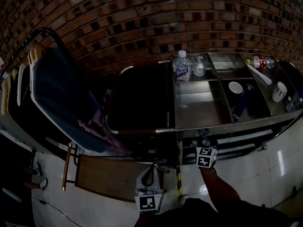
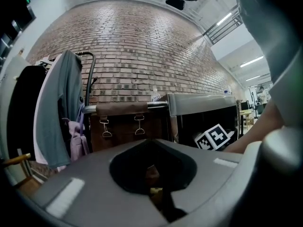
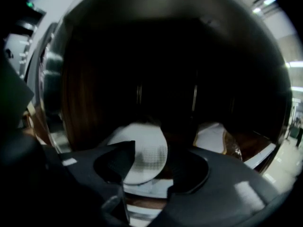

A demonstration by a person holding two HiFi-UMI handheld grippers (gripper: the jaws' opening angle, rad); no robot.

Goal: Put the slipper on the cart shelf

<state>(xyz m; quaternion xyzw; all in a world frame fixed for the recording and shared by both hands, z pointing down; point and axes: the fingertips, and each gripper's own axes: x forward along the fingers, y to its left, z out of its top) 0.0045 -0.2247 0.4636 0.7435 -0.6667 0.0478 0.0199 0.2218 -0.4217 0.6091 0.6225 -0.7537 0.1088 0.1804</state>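
A cart [image 1: 199,112] stood before a brick wall [image 1: 142,18]. On its top, a bottle [image 1: 181,66] and a glass [image 1: 200,65] stood side by side at the back left. A cup [image 1: 235,87] sat in the middle compartment and a mug [image 1: 280,91] near the right edge. Left of the cart hung a bag [image 2: 128,126], and further left a rack of clothes [image 1: 57,93]. A wooden board [image 1: 113,176] lay on the floor in front. Under the top, a slipper [image 3: 142,150] lay on the shelf [image 3: 142,189], with what seemed a second slipper [image 3: 213,136] to its right.

Cart [image 1: 199,109] glossy steel; wall [image 1: 142,13] rough brick; slipper [image 3: 147,156] sole dimpled.

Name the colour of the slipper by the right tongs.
White slipper; right gripper view shows it best.
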